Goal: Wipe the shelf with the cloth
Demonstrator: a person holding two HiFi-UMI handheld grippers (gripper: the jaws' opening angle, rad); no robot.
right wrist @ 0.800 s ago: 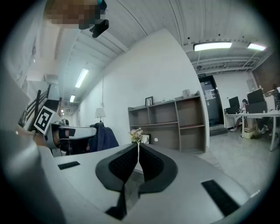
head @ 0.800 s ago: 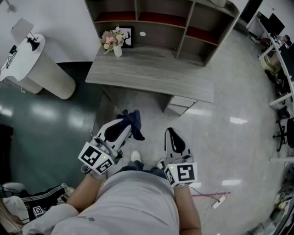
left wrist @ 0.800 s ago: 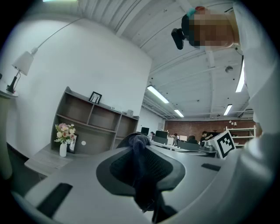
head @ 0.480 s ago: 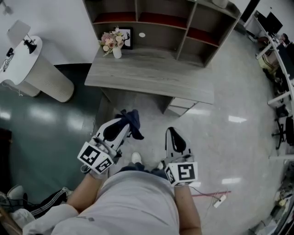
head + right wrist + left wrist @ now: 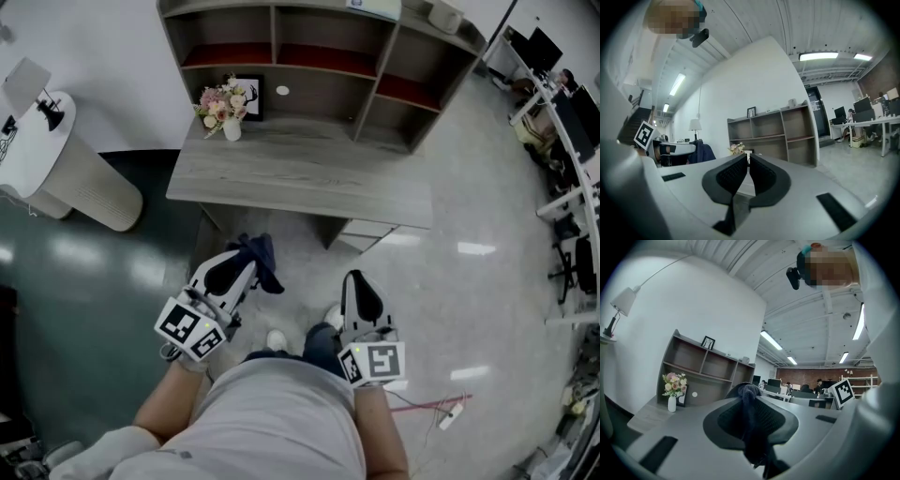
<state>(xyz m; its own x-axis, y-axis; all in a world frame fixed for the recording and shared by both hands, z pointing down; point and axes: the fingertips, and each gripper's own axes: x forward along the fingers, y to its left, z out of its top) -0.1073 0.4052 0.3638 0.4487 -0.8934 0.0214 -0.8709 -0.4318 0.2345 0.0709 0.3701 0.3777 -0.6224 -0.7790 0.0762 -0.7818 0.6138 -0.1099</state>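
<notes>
Cloth (image 5: 265,265) clamped in left gripper (image 5: 242,251) | right gripper (image 5: 356,277) closed | vase (image 5: 232,129) holds flowers (image 5: 217,97) on shelf (image 5: 309,161)

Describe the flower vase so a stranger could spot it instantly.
Find the wooden shelf unit against the white wall. At the left of its grey desk top stands a white vase of pink flowers, beside a dark picture frame; it alone holds blooms.

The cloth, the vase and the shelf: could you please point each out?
cloth (image 5: 261,255): head view, its dark bunched middle.
vase (image 5: 232,129): head view, its white body.
shelf (image 5: 309,173): head view, its bare wooden lower surface.
</notes>
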